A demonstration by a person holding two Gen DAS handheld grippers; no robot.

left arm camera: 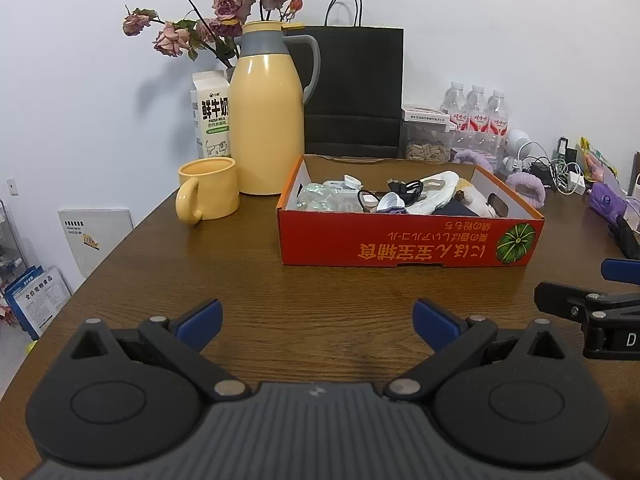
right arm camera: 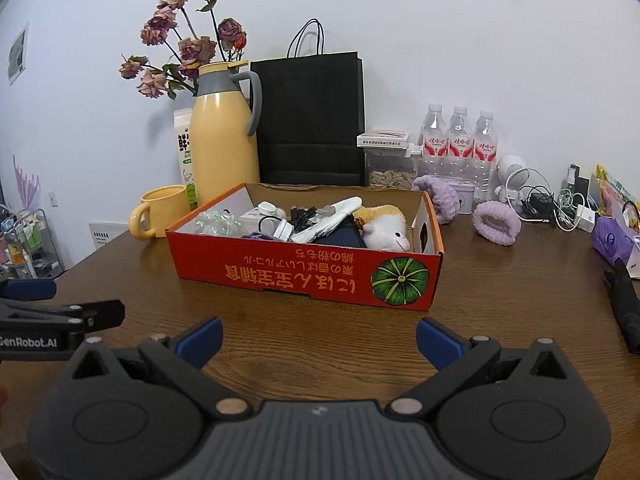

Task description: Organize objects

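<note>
Fingers of left gripper (left arm camera: 318, 322) and right gripper (right arm camera: 319, 340) are spread wide, holding nothing. Both hover above the counter (left arm camera: 248, 280), near the red box (right arm camera: 304, 276).

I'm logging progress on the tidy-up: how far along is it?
Done: the red box already holds cables, a plush toy and small items. In hand: nothing; left gripper and right gripper are open. Left: purple headbands and the charger tangle remain on the table.

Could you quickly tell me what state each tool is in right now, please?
Left tool: open, holding nothing, above the bare table.
Right tool: open, holding nothing, in front of the red box.
</note>
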